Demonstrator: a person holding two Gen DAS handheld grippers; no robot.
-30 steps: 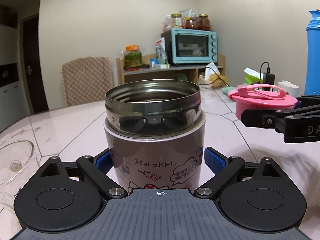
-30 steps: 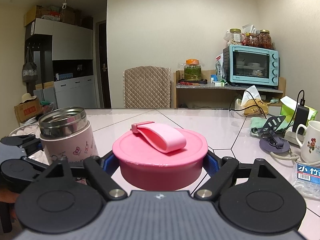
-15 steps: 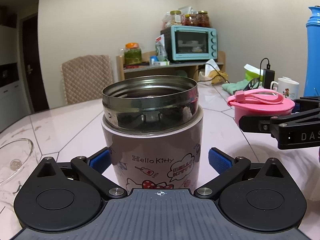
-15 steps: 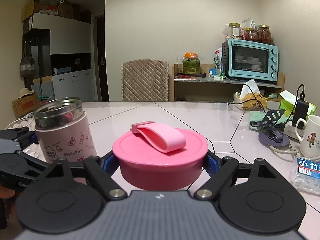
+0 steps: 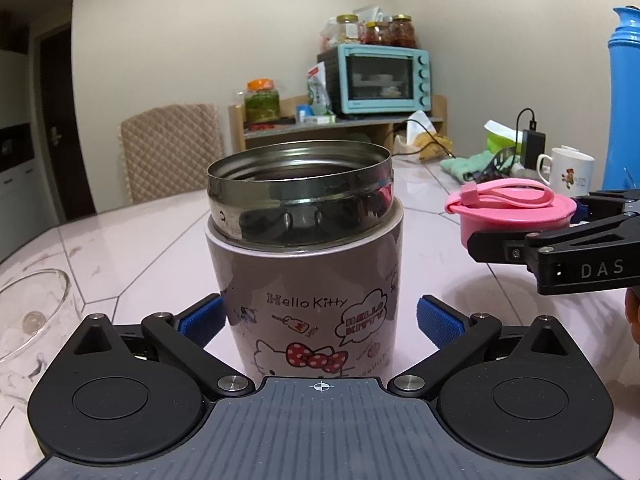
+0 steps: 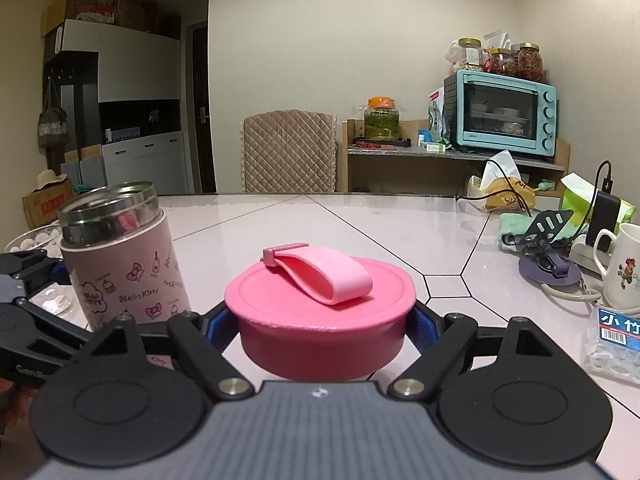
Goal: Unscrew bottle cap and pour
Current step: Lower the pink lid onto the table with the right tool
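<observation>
One open flask, one pink cap, one mug

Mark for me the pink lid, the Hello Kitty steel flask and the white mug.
pink round lid (image 6: 320, 300), right wrist view, flat top
Hello Kitty steel flask (image 5: 308, 280), left wrist view, printed side
white mug (image 5: 572, 170), left wrist view, body
</observation>
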